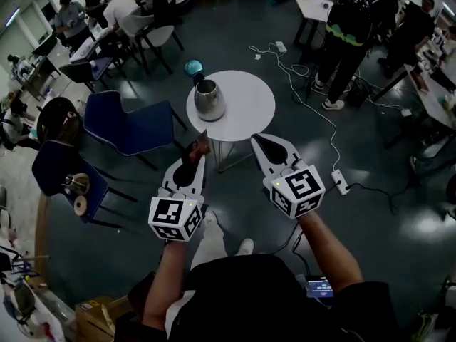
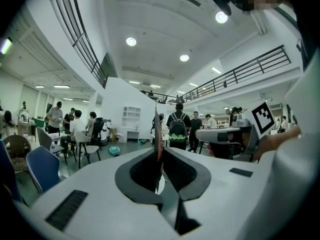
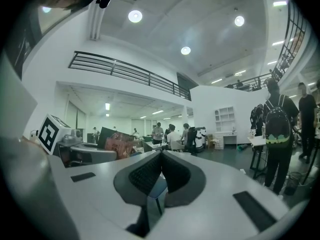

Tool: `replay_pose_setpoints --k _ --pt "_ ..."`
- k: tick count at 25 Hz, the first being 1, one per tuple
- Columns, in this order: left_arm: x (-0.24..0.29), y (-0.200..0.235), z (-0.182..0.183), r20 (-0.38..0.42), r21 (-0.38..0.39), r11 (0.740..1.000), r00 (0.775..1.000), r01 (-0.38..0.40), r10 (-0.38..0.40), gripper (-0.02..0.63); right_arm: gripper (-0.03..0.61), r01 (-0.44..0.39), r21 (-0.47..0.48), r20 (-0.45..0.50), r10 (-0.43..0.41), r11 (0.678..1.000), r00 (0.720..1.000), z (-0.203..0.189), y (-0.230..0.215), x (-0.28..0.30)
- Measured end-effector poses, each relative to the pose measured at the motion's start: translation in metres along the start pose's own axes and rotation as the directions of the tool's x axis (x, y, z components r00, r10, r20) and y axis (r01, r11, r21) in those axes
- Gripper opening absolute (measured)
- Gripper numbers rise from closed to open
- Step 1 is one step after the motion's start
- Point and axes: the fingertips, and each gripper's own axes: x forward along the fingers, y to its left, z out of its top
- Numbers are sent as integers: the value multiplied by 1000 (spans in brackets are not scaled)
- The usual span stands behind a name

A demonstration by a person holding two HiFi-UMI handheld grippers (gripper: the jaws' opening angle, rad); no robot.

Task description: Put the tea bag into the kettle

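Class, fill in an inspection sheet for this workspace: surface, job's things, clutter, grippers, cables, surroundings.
Surface: round white table, holding only the kettle.
Job's things: metal kettle on the table's left part, its top looks open; tea bag held short of the table.
Clutter: nothing seen on the table.
Grippers: left gripper shut on the tea bag; right gripper shut, empty.
Cables: white cable across the floor to a power strip.
Surroundings: blue chairs to the left; people standing and seated around.

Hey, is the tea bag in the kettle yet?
No, the left tool holds the tea bag in the air, short of the kettle.
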Motion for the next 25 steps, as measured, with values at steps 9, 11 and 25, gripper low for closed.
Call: replay_pose_setpoints --k 9,11,25 --pt "34 33 7 6 5 1000 1000 13 -13 40 18 15 -2 7 -15 1000 1000 7 -19 41" --pt "42 40 9 10 9 1000 1000 20 -20 40 18 24 0 12 -24 1000 1000 8 -24 50" --pt "105 121 22 -11 11 998 998 56 -56 40 18 74 18 3 -74 997 997 18 -55 143"
